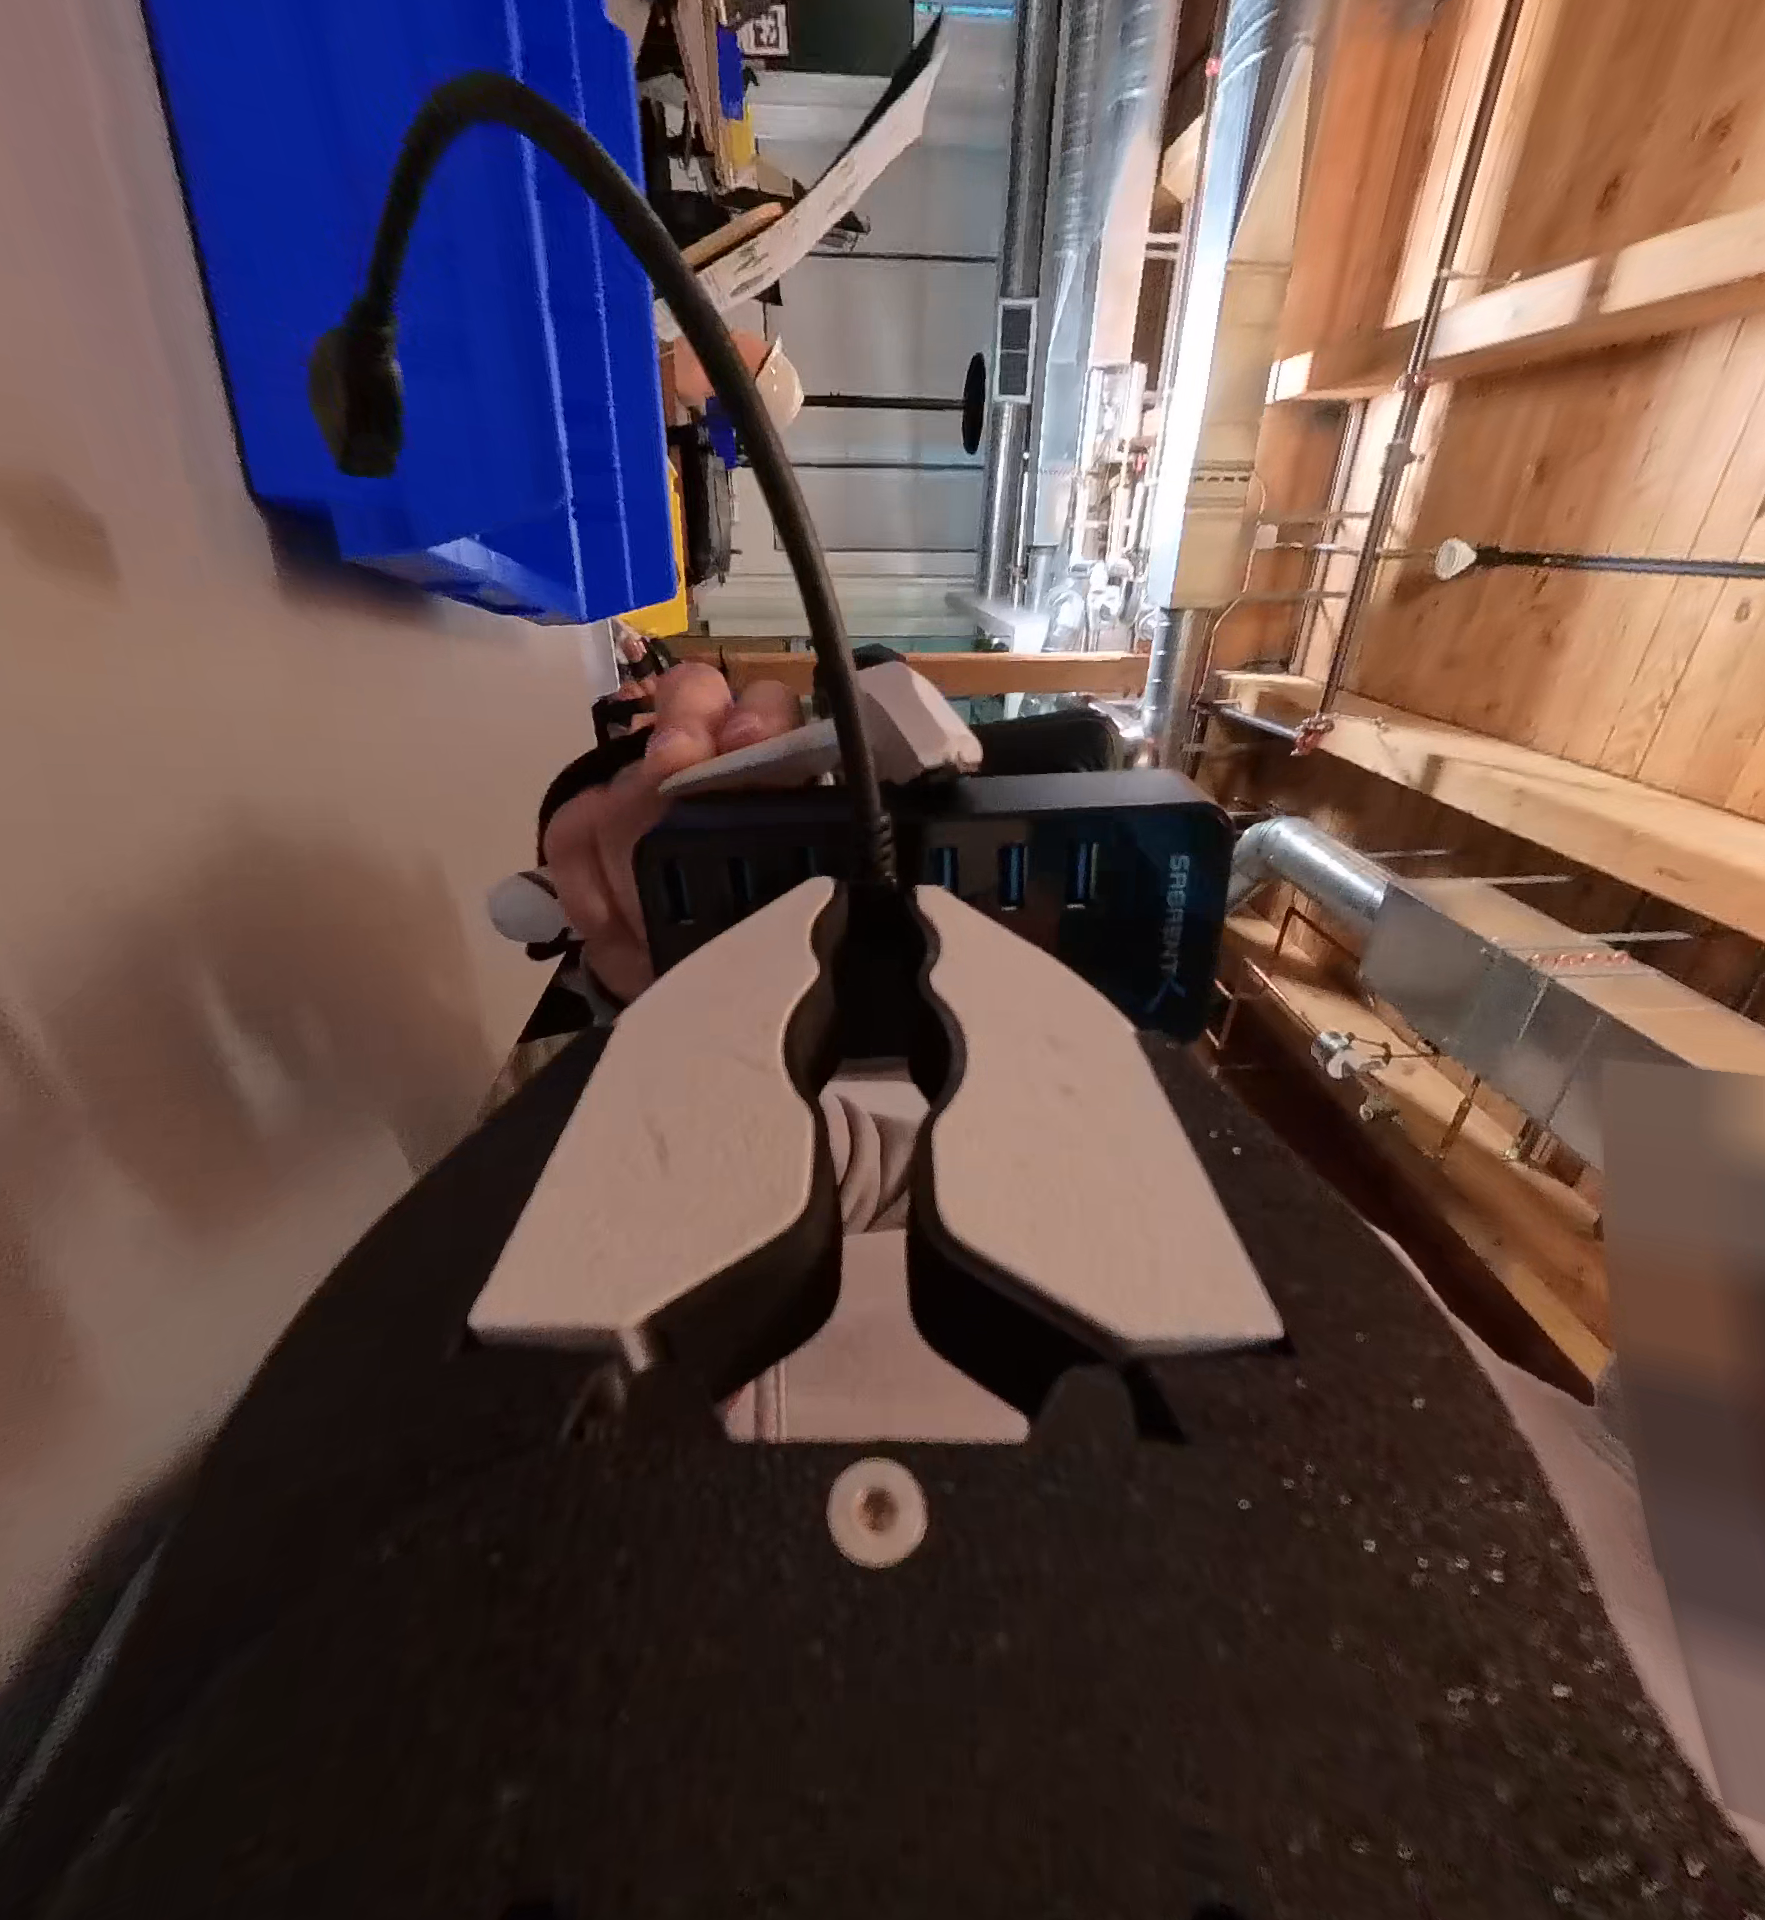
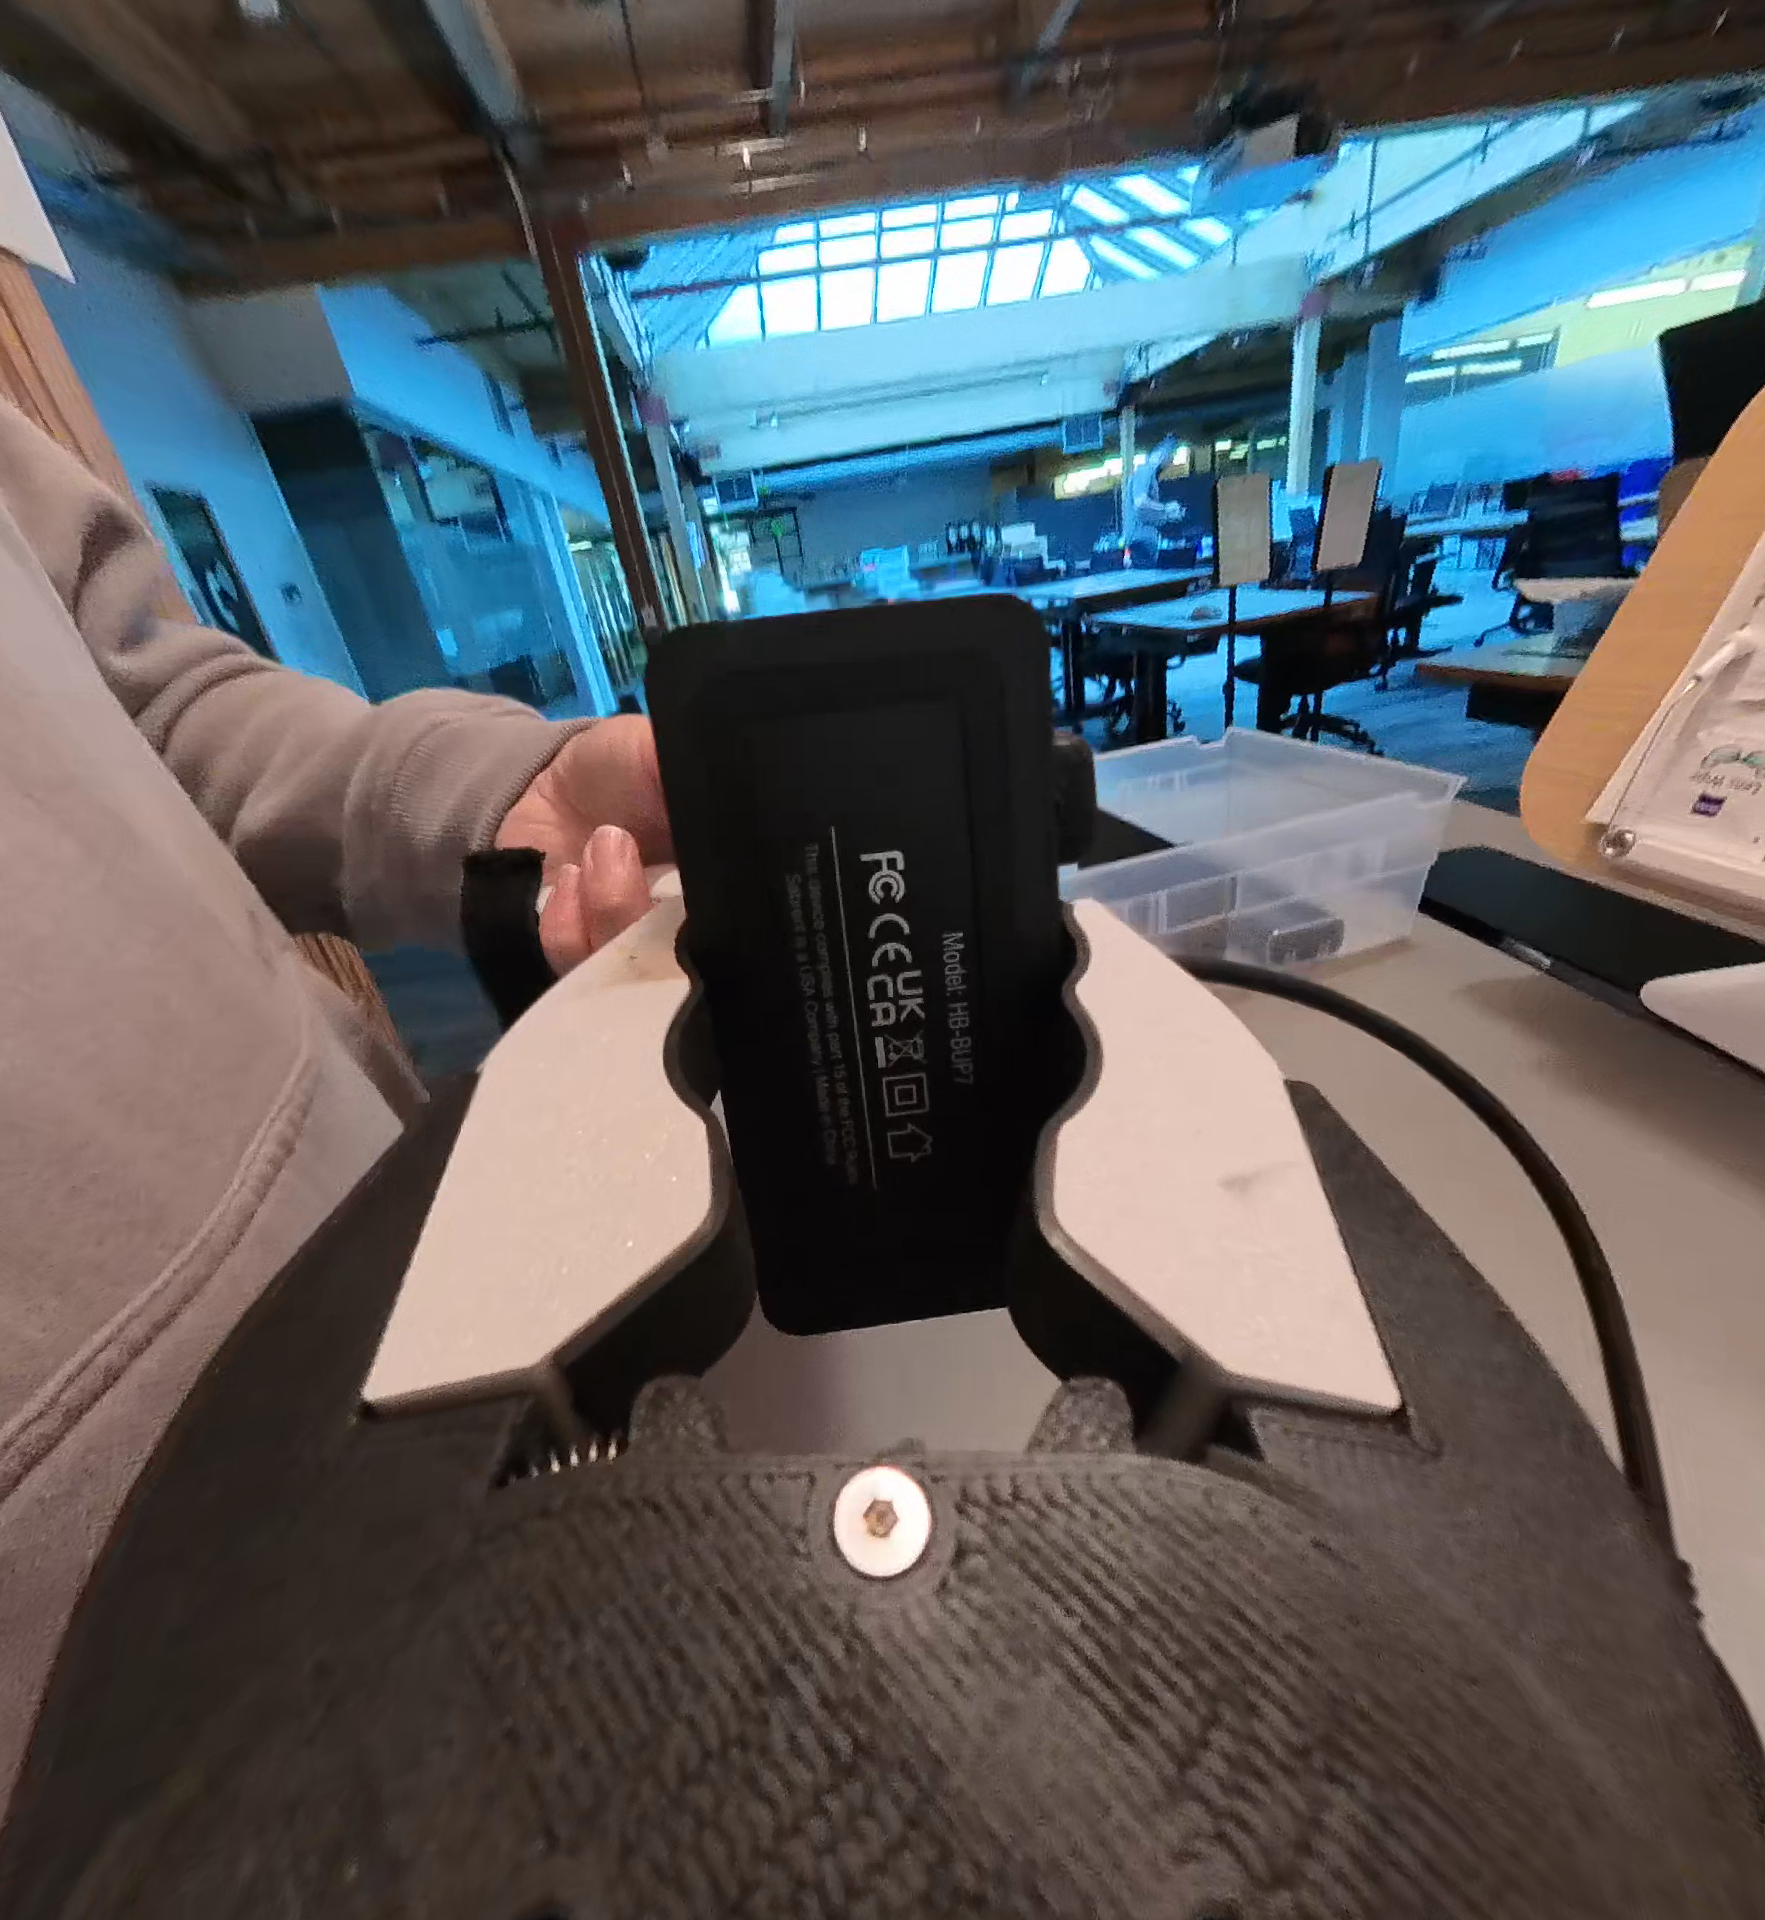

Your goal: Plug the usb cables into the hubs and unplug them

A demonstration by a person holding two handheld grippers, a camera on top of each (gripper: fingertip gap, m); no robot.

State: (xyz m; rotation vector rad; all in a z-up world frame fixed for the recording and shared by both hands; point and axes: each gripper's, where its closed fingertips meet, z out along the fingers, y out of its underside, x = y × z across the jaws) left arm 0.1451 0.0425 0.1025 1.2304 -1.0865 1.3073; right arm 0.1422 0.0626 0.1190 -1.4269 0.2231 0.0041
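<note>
In the left wrist view my left gripper (image 1: 876, 894) is shut on the black plug (image 1: 873, 987) of a USB cable (image 1: 753, 374). The cable leaves past the fingertips and arcs up and left to a free connector (image 1: 358, 395). Just beyond stands a black hub (image 1: 1117, 894) with blue ports facing me. I cannot tell whether the plug touches it. The right gripper's white fingers (image 1: 909, 727) grip the hub from behind. In the right wrist view my right gripper (image 2: 873, 914) is shut on the hub (image 2: 857, 831), held upright with its printed underside towards me.
A blue bin (image 1: 421, 291) is at the upper left of the left wrist view. In the right wrist view a person's hand and grey sleeve (image 2: 338, 769) are left of the hub. A clear plastic tray (image 2: 1273, 831), a black cable (image 2: 1501, 1132) and a wooden clipboard (image 2: 1636, 675) lie on the grey table (image 2: 1740, 1299).
</note>
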